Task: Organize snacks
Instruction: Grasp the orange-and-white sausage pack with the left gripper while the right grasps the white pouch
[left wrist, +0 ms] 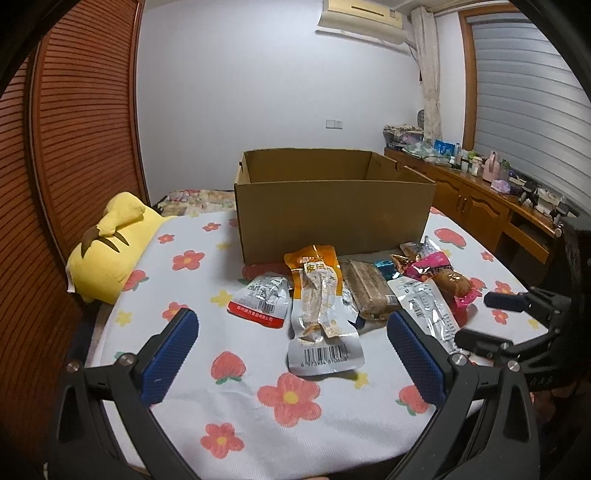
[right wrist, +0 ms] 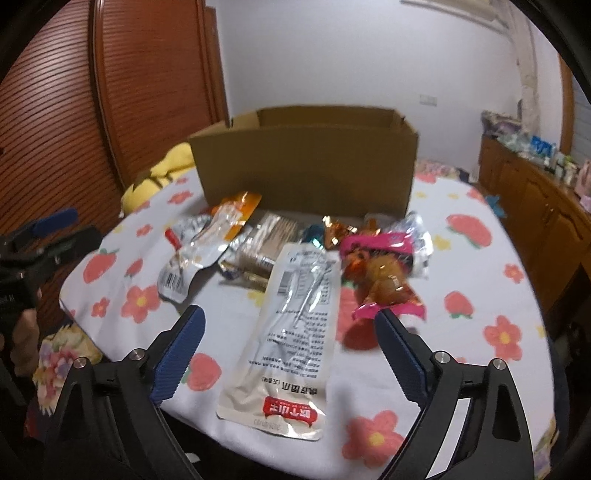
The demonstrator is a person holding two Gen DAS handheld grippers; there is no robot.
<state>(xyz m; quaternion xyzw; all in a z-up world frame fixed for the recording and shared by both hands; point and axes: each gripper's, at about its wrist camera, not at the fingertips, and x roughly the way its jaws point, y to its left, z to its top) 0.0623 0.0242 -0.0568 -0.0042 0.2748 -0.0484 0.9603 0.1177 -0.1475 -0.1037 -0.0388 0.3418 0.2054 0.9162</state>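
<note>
Beyond and to the left of the left gripper (left wrist: 290, 347), a yellow plush pillow (left wrist: 110, 251) is lying at the edge of the flower-print cloth (left wrist: 207, 332). This claw is standing spread wide with nothing between its blue pads (left wrist: 170, 354). An orange-and-clear snack pouch (left wrist: 319, 310) is lying just ahead of it, between the lines of its two fingers, barcode end nearest. A silver pouch with a red band (left wrist: 260, 299) is sitting just to the left of that pouch, and a brown wrapped block (left wrist: 367, 288) to the right. Behind all of them an open cardboard box (left wrist: 332, 206) is standing; only the left wrist view is showing its far inner wall clearly. That view is also showing the air conditioner (left wrist: 362, 16) high on the wall and a cluttered wooden sideboard (left wrist: 476, 188) far right.

The right gripper (right wrist: 290, 350) is likewise gaping, its pads not touching anything. A long white pouch (right wrist: 291, 339) is lying between its fingers, the red-label end nearest the camera, print that the left view does not reveal. A pink-wrapped snack (right wrist: 384, 280) is sitting just ahead of its right finger. The right wrist view is blurred, so small wrappers near the box are hard to read. At its left edge the other claw is appearing, held by a hand (right wrist: 22, 332).
</note>
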